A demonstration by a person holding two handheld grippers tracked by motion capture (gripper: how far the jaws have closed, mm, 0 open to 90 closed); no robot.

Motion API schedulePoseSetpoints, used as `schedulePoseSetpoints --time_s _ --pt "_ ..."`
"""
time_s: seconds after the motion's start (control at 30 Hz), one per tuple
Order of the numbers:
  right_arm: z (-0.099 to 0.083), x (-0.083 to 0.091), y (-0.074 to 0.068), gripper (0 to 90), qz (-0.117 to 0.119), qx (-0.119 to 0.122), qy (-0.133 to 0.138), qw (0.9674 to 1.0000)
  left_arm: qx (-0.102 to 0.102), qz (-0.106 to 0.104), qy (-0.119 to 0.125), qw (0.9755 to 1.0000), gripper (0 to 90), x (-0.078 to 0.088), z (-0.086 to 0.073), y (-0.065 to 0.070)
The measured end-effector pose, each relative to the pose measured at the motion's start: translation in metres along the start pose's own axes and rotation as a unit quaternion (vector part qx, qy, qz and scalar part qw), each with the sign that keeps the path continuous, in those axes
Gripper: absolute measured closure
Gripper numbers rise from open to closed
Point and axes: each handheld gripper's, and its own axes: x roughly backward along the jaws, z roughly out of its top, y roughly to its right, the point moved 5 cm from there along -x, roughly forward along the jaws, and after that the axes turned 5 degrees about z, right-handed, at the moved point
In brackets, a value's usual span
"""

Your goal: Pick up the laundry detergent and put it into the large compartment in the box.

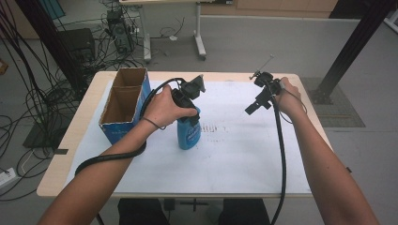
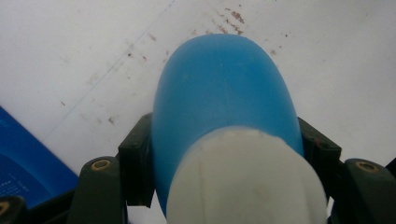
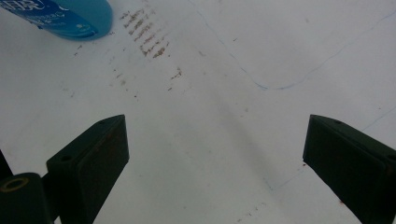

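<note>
A blue bottle [image 1: 189,136] with a white cap stands upright on the white sheet, left of the table's middle. My left gripper [image 1: 190,118] comes down over its top and is shut on it. In the left gripper view both black pads [image 2: 136,158] press the sides of the blue bottle [image 2: 224,107] just below the white cap [image 2: 245,182]. My right gripper [image 1: 256,104] hangs over the right part of the sheet, apart from the bottle. Its jaws stand wide open in the right gripper view, where the right gripper [image 3: 215,154] holds nothing and the bottle's base [image 3: 70,16] sits at the top left.
A blue cardboard box [image 1: 123,105], open at the top with two compartments, stands just left of the bottle. The white sheet [image 1: 234,154] covers most of the wooden table and has brown stains [image 3: 147,39] near the bottle. Cables and table legs lie on the floor behind.
</note>
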Motion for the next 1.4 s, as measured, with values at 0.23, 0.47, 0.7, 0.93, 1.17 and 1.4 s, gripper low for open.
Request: schedulePoseSetpoints --time_s 0.23,0.47,0.7,0.93,1.17,1.4 --pt "0.0001 -0.0004 0.0005 6.7 -0.001 0.000 -0.001 1.0000 0.001 -0.001 0.003 1.0000 36.8 -0.0001 -0.0005 0.0000" --pt "-0.0012 0.0015 0.0017 6.8 -0.004 -0.003 -0.003 1.0000 0.001 0.000 0.002 1.0000 36.8 0.0000 -0.0005 0.0004" --pt "-0.0019 0.0020 0.0026 6.8 -0.003 -0.001 -0.004 1.0000 0.001 0.002 0.002 1.0000 36.8 0.0001 -0.0007 0.0005" --pt "-0.0025 0.0019 0.0040 6.8 -0.003 -0.003 -0.004 1.0000 0.002 0.000 0.001 1.0000 36.8 0.0000 -0.0006 0.0004" --pt "-0.0024 0.0010 0.0040 6.7 0.001 -0.004 -0.002 1.0000 0.001 0.001 0.000 1.0000 36.8 -0.0001 -0.0003 0.0005" --pt "-0.0020 0.0004 0.0044 6.8 0.001 -0.003 -0.004 1.0000 0.001 0.001 0.000 1.0000 36.8 -0.0001 -0.0003 0.0005"
